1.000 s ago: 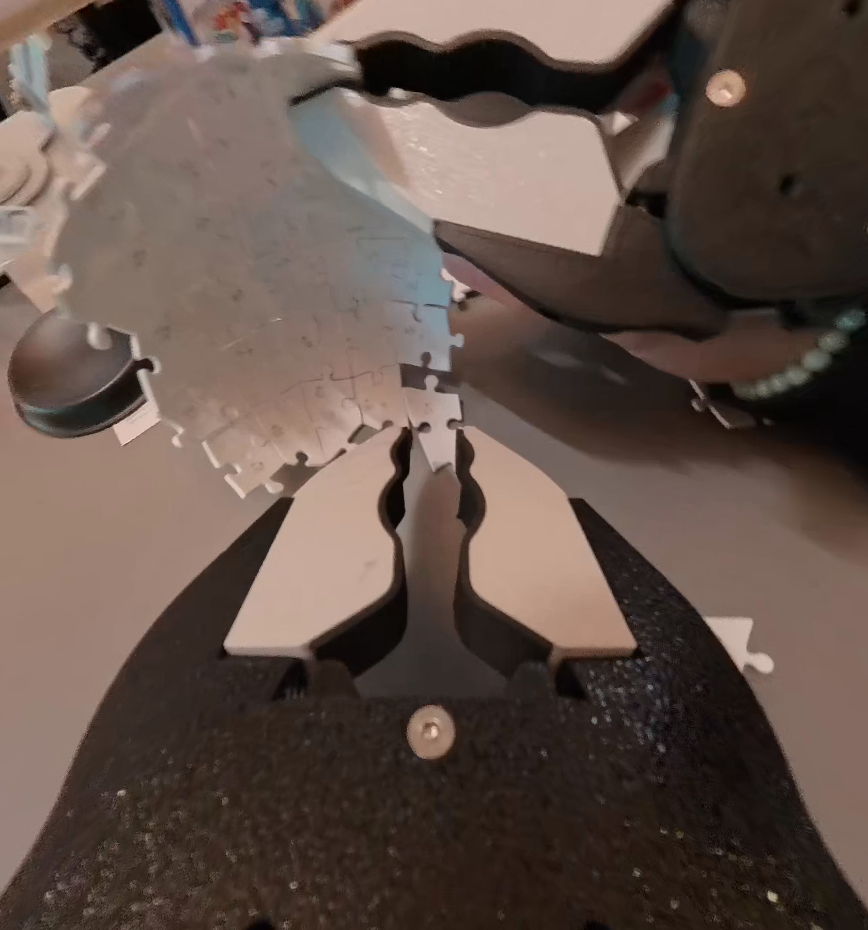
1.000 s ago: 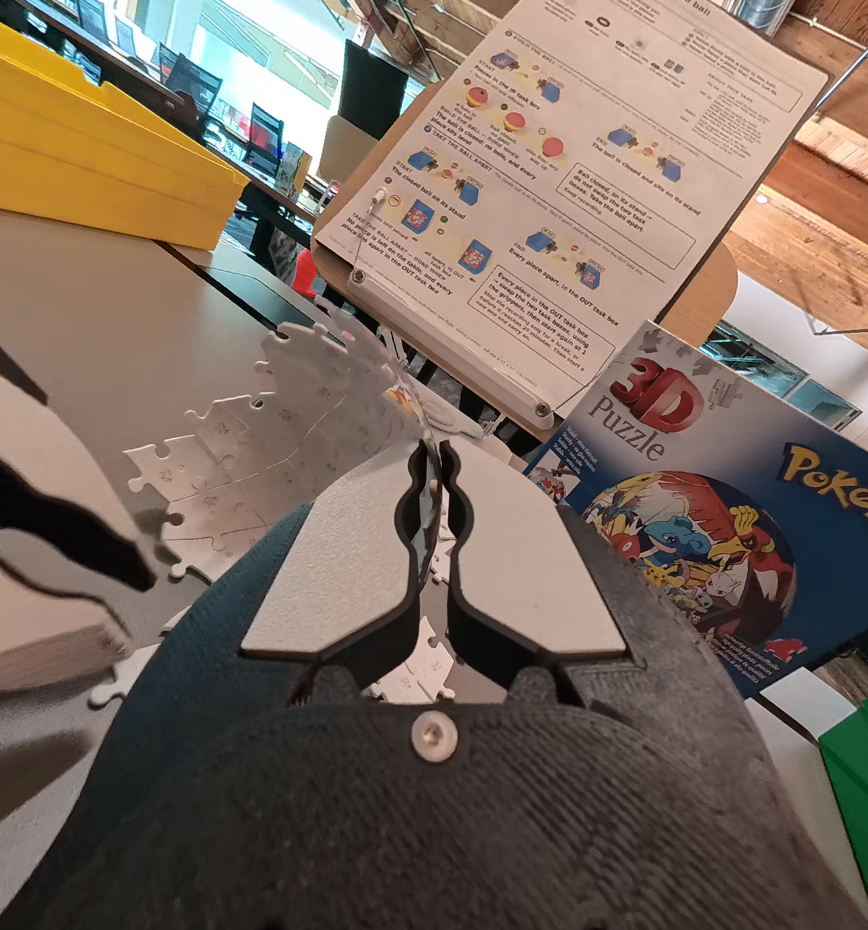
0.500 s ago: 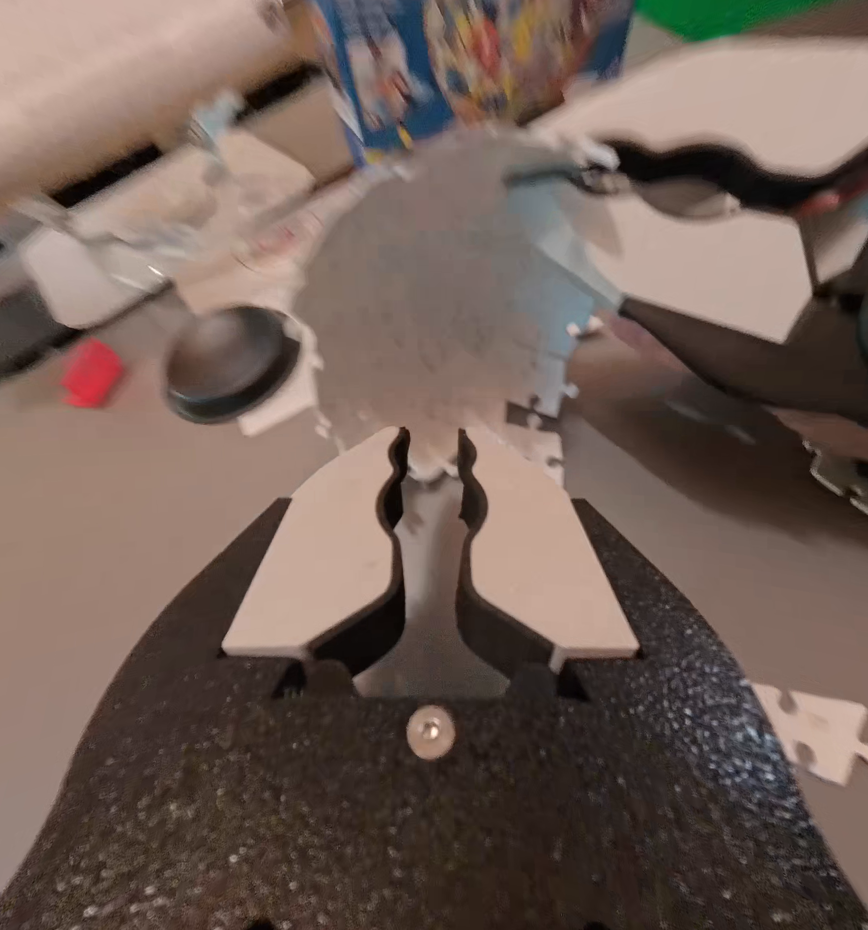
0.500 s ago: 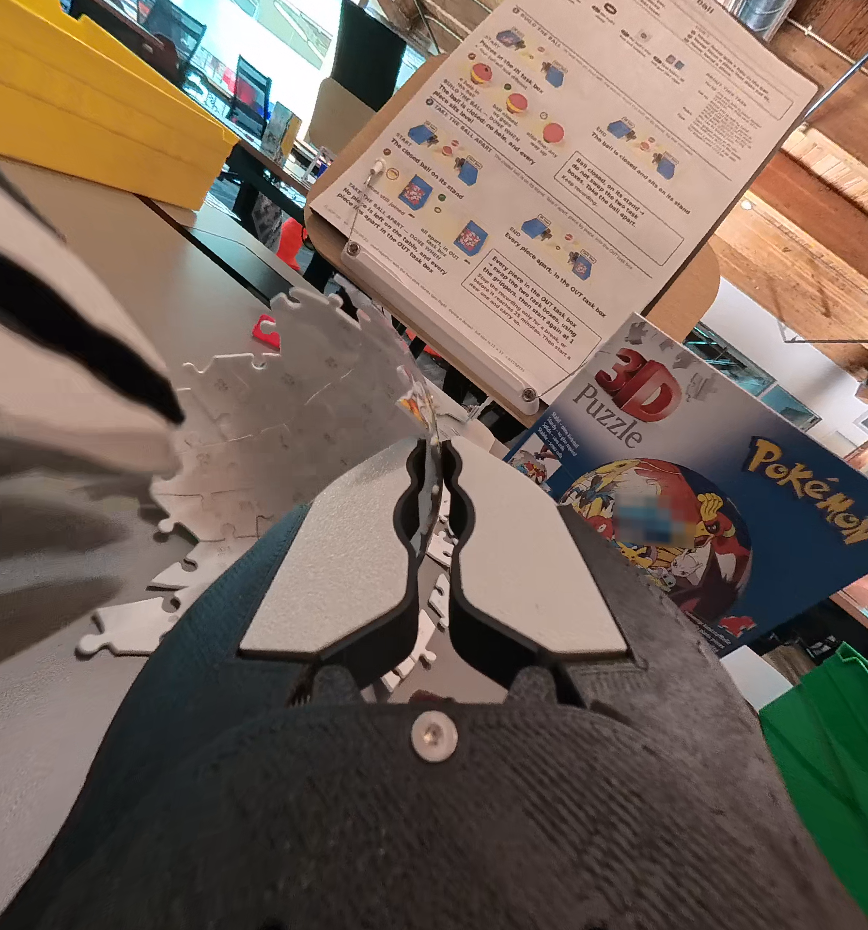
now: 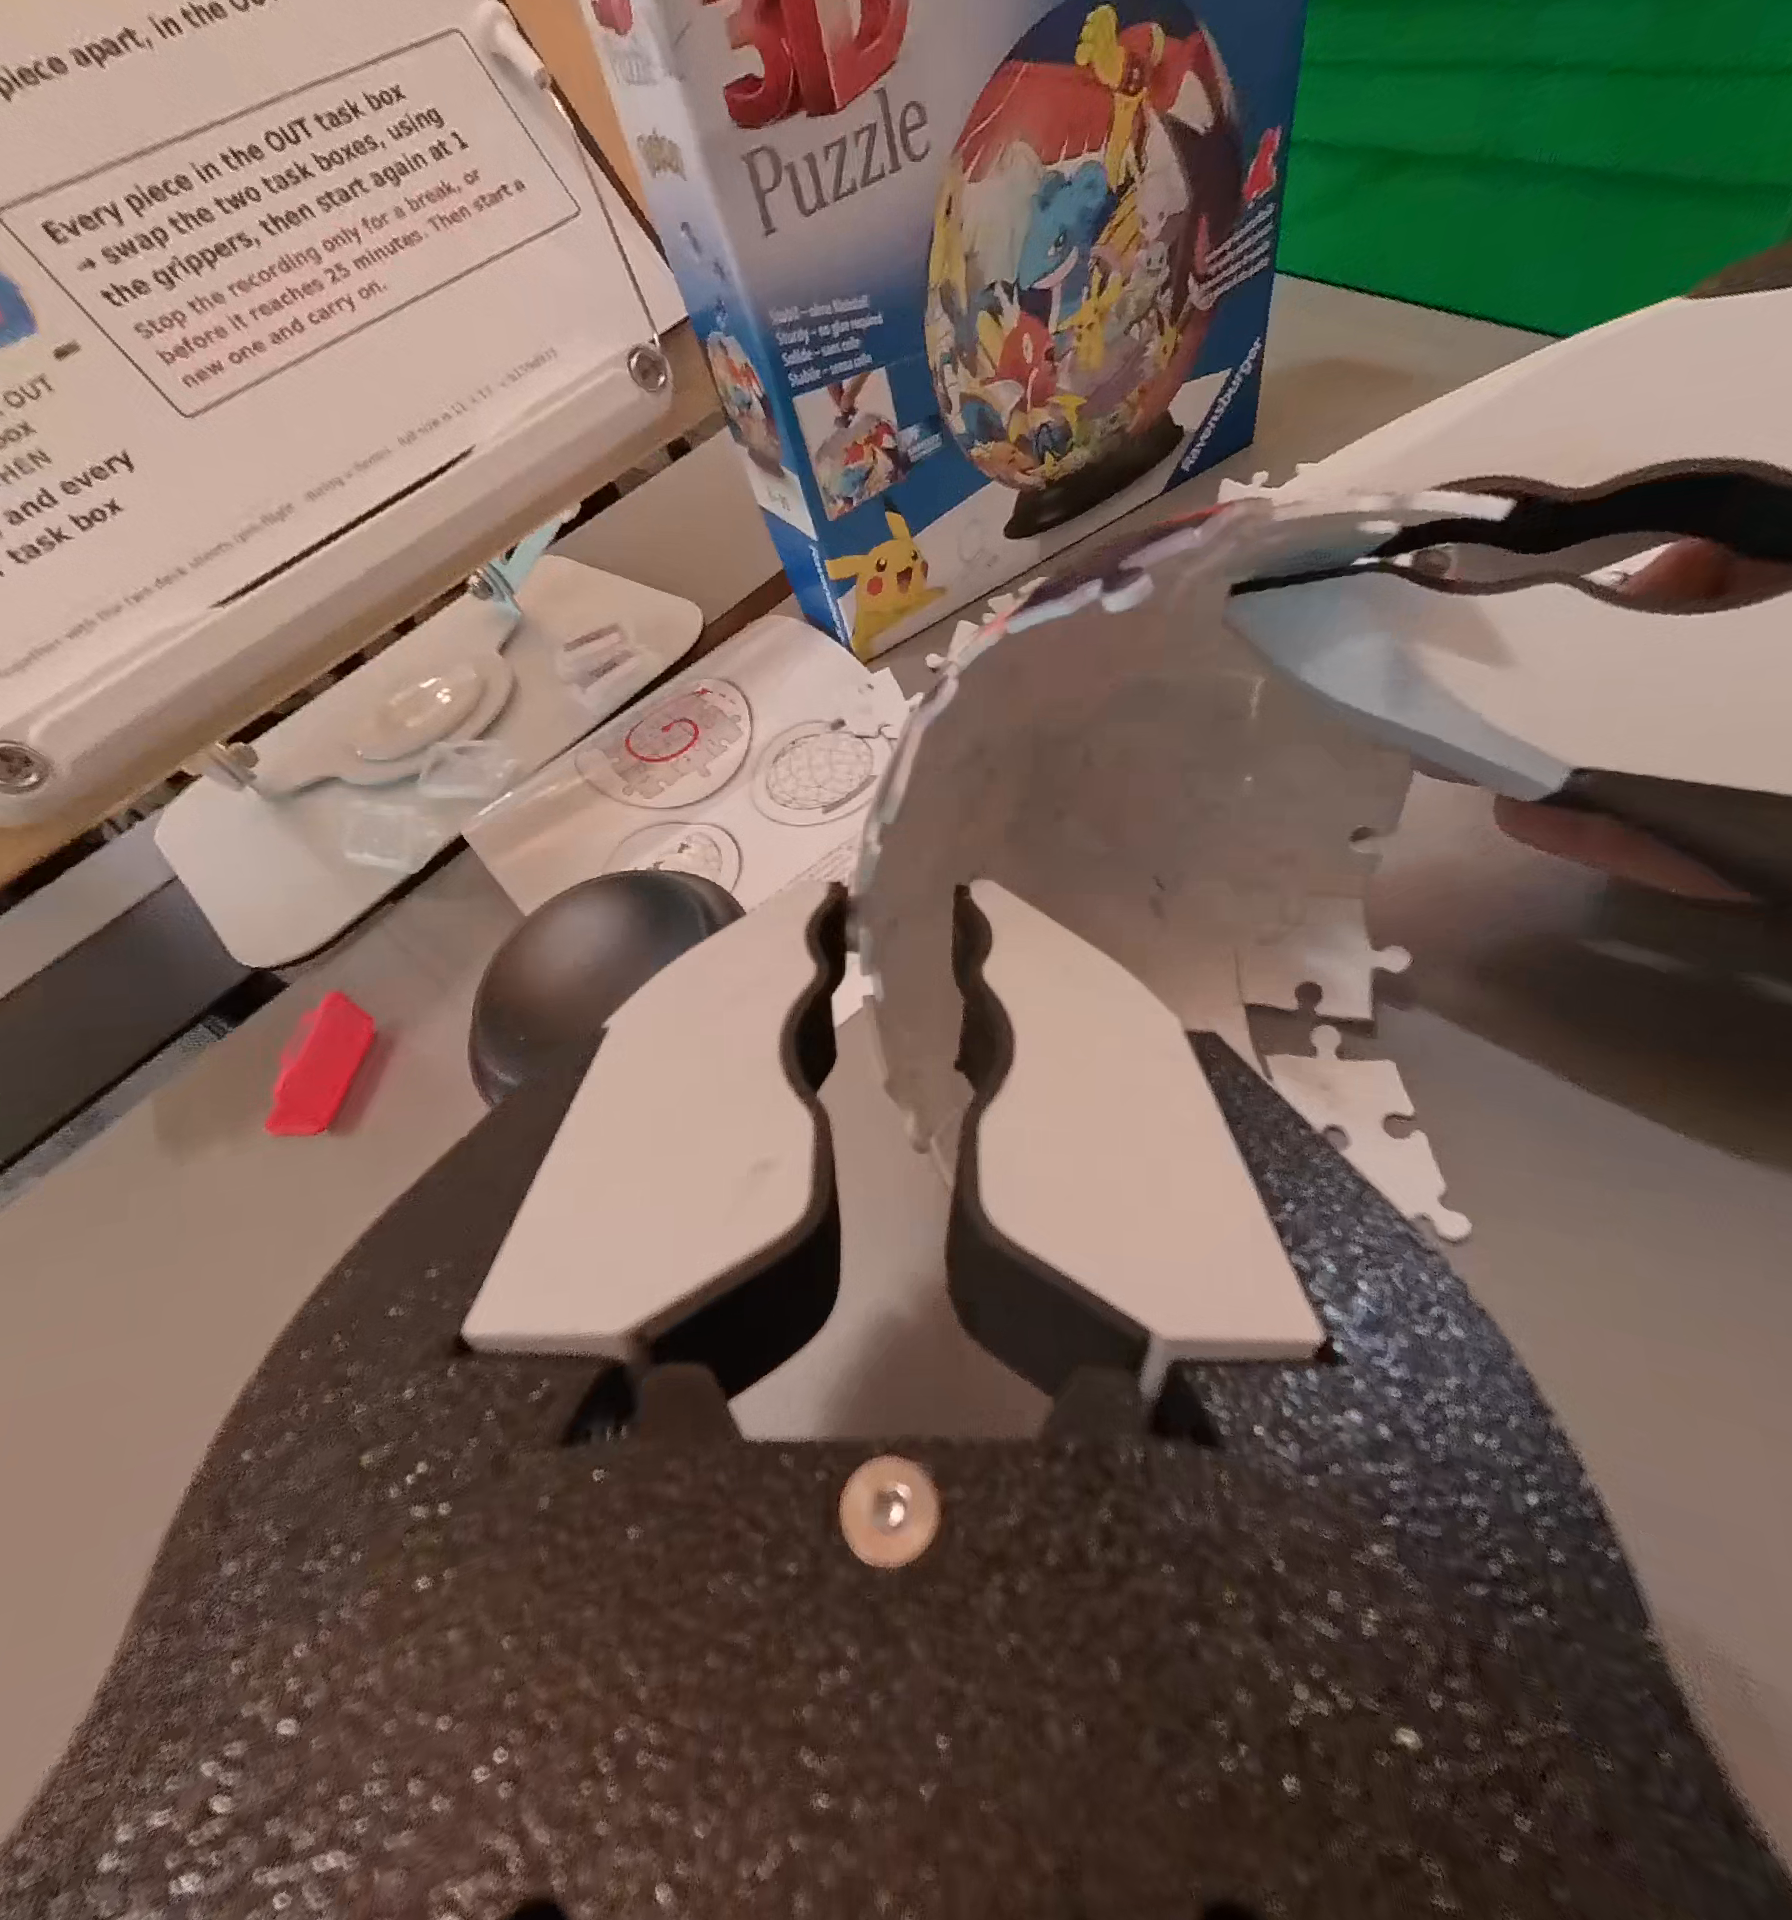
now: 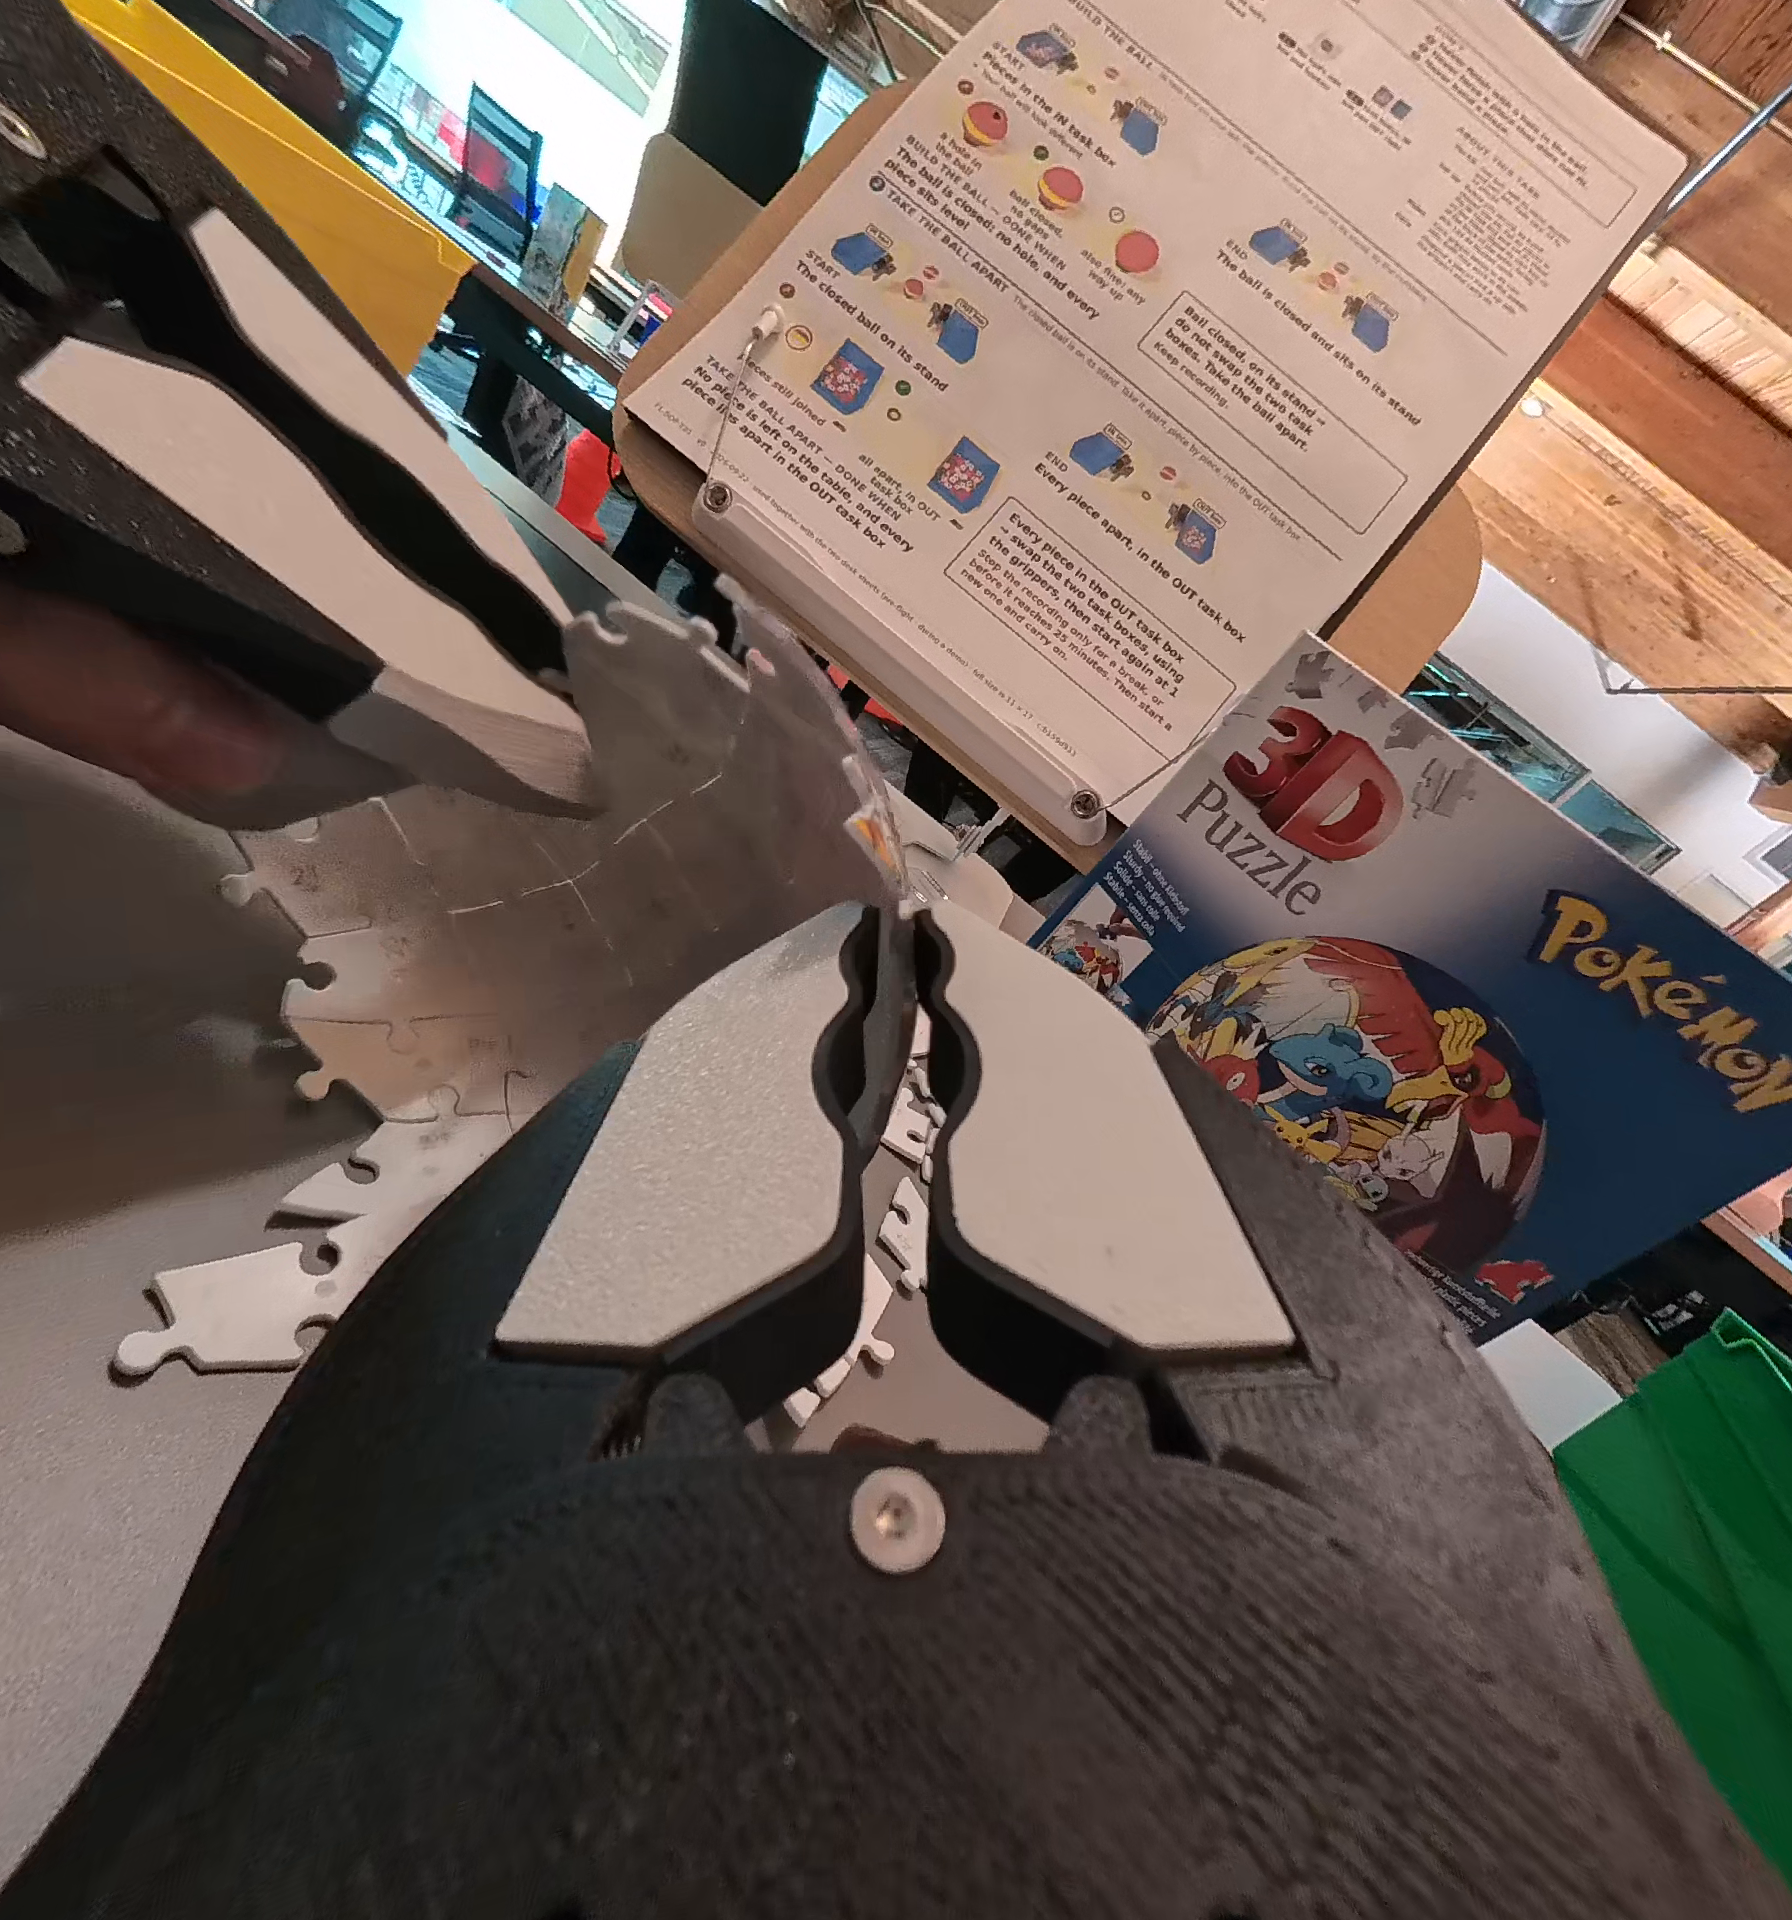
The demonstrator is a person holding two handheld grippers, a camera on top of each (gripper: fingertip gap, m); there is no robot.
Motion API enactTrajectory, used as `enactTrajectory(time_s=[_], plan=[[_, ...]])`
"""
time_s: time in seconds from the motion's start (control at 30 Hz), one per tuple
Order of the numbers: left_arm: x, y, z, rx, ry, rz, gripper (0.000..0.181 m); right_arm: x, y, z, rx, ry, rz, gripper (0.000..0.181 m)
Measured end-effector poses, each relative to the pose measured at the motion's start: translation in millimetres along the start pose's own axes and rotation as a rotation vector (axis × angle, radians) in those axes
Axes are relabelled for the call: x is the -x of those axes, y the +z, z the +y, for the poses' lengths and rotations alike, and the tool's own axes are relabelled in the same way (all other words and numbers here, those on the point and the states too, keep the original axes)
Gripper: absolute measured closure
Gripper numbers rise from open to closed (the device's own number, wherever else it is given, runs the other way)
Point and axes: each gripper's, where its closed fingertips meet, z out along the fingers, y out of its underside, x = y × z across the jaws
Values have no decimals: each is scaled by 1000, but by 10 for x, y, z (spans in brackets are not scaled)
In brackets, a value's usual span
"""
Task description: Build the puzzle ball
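1. I take the black dome stand [image 5: 601,977] on the grey table [image 5: 144,1299] as my landmark. Left of it lies a small red block [image 5: 318,1062]; behind and to its left an instruction sheet on a white holder [image 5: 279,343] leans up.
2. Just right of the stand, my left gripper [image 5: 902,997] has its jaws narrowed onto the lower edge of the curved puzzle shell [image 5: 1110,790]. The grey inside of the shell faces me and rises from between the pads toward the upper right.
3. Behind the stand, a white leaflet with round diagrams [image 5: 705,748] lies flat, and further back stands the blue puzzle box [image 5: 975,312].
4. To the right of the stand, beyond the shell, loose grey pieces [image 5: 1359,1101] lie on the table below the shell's edge.
5. Far right of the stand, my right gripper [image 5: 1474,540] clamps the shell's top rim, jaws nearly together on the thin wall. A green bin [image 5: 1557,135] sits behind it.
6. From the right wrist camera, the right gripper [image 6: 897,935] pinches the shell [image 6: 580,894] edge-on, the coloured outer face just showing at the pad tips. The left gripper [image 6: 559,717] bites the same shell from the upper left, well away from the right one's hold.
7. Loose pieces [image 6: 237,1320] lie on the table under the shell; one lies apart to the left.
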Motion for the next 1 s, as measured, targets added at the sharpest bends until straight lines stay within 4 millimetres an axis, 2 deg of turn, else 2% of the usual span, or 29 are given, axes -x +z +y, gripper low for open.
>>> enactTrajectory(time_s=[0.07,0.17,0.33,0.43,0.53,0.63,0.73,0.8,1.0], plan=[[52,23,0,7,13,-29,175,-6,-2,-1,-3,8,-1,174],[89,40,25,23,41,-45,176,-8,1,1,-2,14,-4,172],[127,25,16,42,75,-82,177,-10,-11,11,8,25,-29,153],[125,19,-38,30,135,-101,178,-65,-27,-60,1,-9,-34,151],[132,-3,-79,36,216,-138,178,-153,-38,-229,-27,-129,-22,148],[108,-13,-113,31,257,-143,178,-131,-7,-323,-50,-228,-48,148],[91,-12,-132,24,269,-125,178,-8,69,-235,-19,-283,-142,148],[82,-9,-142,19,277,-111,178,-1,98,-228,-25,-294,-161,149],[66,9,-158,17,304,-57,178,31,160,-219,-34,-351,-224,168]])
